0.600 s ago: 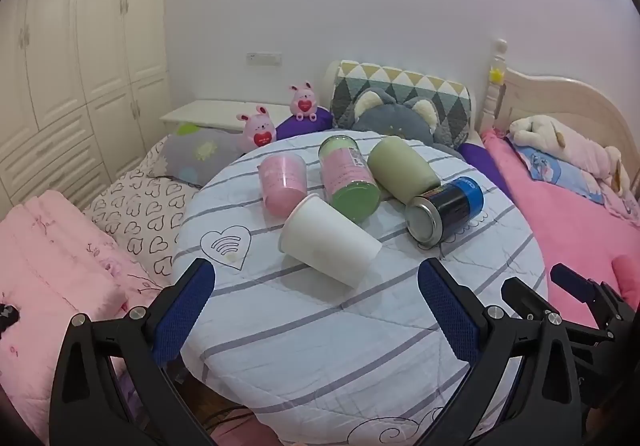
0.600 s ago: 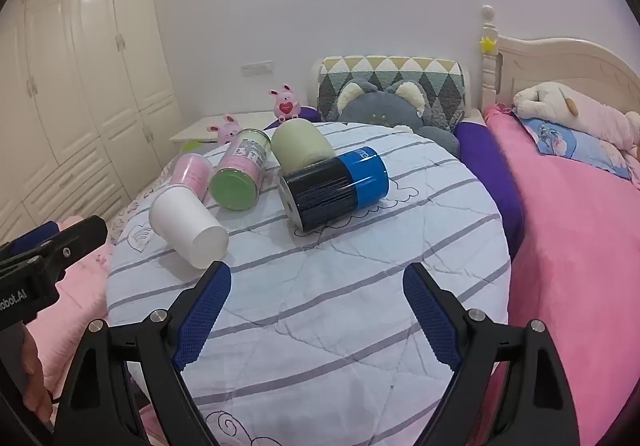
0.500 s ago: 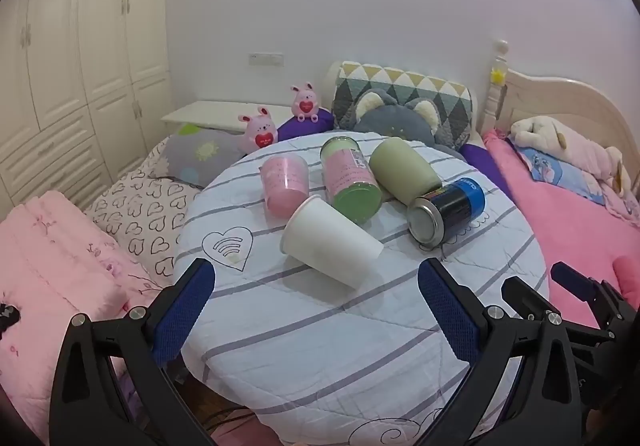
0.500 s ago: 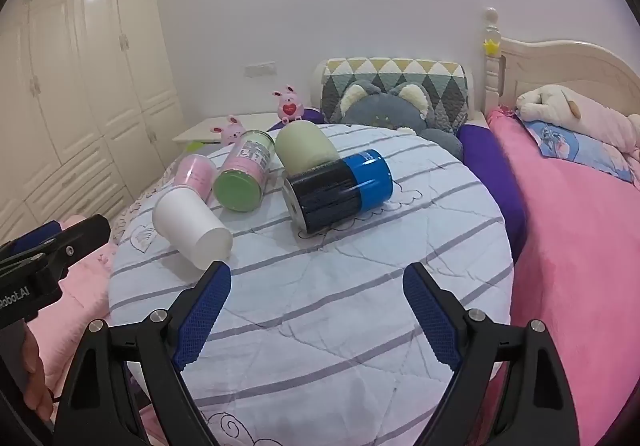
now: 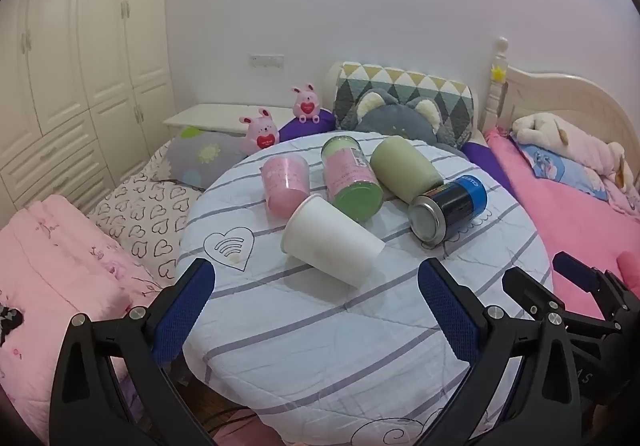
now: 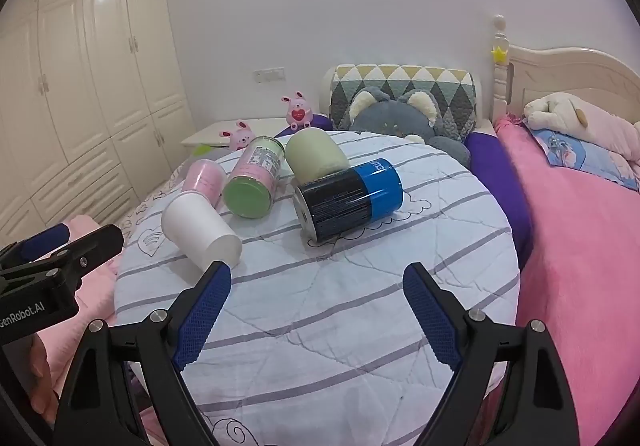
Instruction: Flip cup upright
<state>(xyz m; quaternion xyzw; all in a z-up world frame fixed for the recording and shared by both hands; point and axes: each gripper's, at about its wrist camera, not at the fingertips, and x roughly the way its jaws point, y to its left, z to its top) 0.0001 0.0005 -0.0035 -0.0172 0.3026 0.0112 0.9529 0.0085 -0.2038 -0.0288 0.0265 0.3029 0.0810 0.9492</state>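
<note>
Both jaws wide apart and empty: left hand-held gripper [image 5: 316, 302] and right hand-held gripper [image 6: 316, 306] hang short of the round desk [image 5: 360, 346], apparently lining up. Five containers lie tipped there. The white cup [image 5: 332, 242] lies nearest, likely the target; behind it one pink cup [image 5: 285, 185], one green-lidded jar [image 5: 352, 181], one olive cup [image 5: 404, 167], one blue can [image 5: 450, 205].

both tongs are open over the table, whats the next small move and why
Probably ease the left tongs forward around the white cup: it lies on its side nearest them, centred between the open fingers, nothing gripped yet. The right tongs hover open too.
</note>
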